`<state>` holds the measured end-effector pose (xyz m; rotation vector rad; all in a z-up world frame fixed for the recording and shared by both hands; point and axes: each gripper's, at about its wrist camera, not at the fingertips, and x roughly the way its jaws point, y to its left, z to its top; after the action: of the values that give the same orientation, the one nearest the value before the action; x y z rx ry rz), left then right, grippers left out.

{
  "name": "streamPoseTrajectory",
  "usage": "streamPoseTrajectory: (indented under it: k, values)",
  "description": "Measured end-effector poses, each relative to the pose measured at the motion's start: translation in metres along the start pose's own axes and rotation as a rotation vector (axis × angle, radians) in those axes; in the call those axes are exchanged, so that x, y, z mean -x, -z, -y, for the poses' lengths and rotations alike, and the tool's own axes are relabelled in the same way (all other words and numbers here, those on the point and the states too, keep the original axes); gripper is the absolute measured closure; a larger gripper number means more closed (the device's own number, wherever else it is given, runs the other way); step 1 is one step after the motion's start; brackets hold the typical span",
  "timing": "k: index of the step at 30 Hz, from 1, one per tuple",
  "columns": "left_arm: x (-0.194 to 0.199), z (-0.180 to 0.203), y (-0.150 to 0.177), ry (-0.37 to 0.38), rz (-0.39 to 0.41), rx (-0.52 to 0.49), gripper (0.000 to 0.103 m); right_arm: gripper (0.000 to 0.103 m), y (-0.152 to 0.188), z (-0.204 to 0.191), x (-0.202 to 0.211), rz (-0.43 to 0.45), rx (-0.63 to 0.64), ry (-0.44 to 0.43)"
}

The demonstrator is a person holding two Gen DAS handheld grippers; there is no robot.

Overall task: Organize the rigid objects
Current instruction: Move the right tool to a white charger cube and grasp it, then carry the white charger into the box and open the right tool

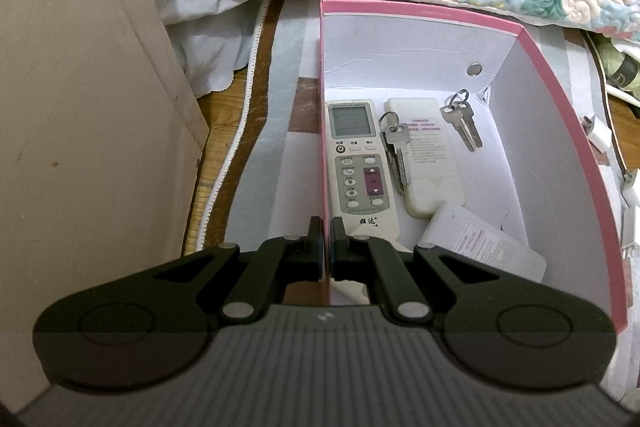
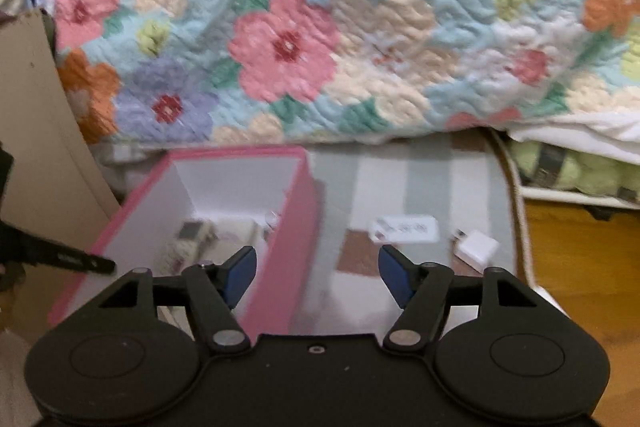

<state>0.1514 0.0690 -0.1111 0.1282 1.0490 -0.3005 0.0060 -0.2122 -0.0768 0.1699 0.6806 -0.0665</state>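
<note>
A pink box with a white inside stands on a striped mat. In it lie a remote with a screen, two white remotes face down, and two key bunches. My left gripper is shut on the box's left wall, one finger on each side of it. In the right wrist view my right gripper stands open with nothing between its fingers, over the mat just right of the pink box. On the mat ahead lie a white labelled piece and a white charger.
A floral quilt hangs behind the box. A beige panel rises close on the left. More small white plugs lie right of the box. Wooden floor shows past the mat's right edge.
</note>
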Motion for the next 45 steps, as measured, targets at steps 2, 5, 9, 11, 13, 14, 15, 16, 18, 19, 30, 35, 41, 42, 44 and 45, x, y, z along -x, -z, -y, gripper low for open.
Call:
streamPoseTrajectory:
  k: [2,5,9,11,13,14,15,16,18,19,30,35,41,42,44,45]
  values:
    - [0.0,0.0,0.0,0.001,-0.001,0.002,0.101,0.014,0.002,0.005,-0.004,-0.08,-0.001,0.031]
    - [-0.001,-0.001,0.0,-0.001,-0.004,0.004,0.101,0.014,0.011,0.012,-0.005,-0.112,0.009,0.042]
    - [-0.005,-0.001,0.0,-0.005,-0.02,0.005,0.1,0.014,0.024,0.027,-0.002,-0.091,0.036,0.074]
    - [-0.008,-0.002,-0.001,-0.003,-0.04,0.013,0.1,0.014,0.025,0.037,-0.008,-0.105,0.018,0.115]
    - [-0.008,-0.001,-0.001,-0.003,-0.041,0.011,0.1,0.014,0.026,0.048,-0.009,-0.123,-0.031,0.129]
    - [-0.008,-0.001,0.0,-0.003,-0.04,0.011,0.1,0.014,0.028,0.053,-0.009,-0.127,-0.048,0.118]
    - [-0.007,-0.001,0.0,-0.004,-0.038,0.011,0.1,0.014,0.03,0.058,-0.008,-0.135,-0.067,0.113]
    - [-0.006,-0.001,0.0,-0.005,-0.034,0.01,0.1,0.014,0.033,0.063,-0.008,-0.142,-0.08,0.124]
    - [-0.006,0.0,-0.001,-0.007,-0.03,0.009,0.1,0.014,0.04,0.072,-0.01,-0.164,-0.096,0.163]
    - [-0.005,0.0,0.0,-0.007,-0.029,0.008,0.1,0.014,0.044,0.077,-0.012,-0.18,-0.11,0.188]
    - [-0.005,0.001,0.0,-0.009,-0.03,0.004,0.1,0.016,0.065,0.129,-0.055,-0.264,-0.358,0.296]
    - [-0.005,0.002,0.0,-0.011,-0.031,0.002,0.1,0.048,0.065,0.132,-0.07,-0.309,-0.331,0.39]
    - [-0.007,0.0,0.0,-0.002,-0.037,0.015,0.1,0.049,0.07,0.124,-0.064,-0.334,-0.334,0.392]
    - [-0.007,-0.001,0.0,-0.004,-0.036,0.014,0.1,0.049,0.07,0.123,-0.062,-0.33,-0.337,0.379]
    - [-0.007,0.0,0.0,-0.004,-0.037,0.012,0.1,0.049,0.069,0.116,-0.054,-0.313,-0.333,0.352]
    - [-0.007,0.0,-0.001,-0.004,-0.038,0.013,0.1,0.049,0.067,0.11,-0.049,-0.304,-0.321,0.34]
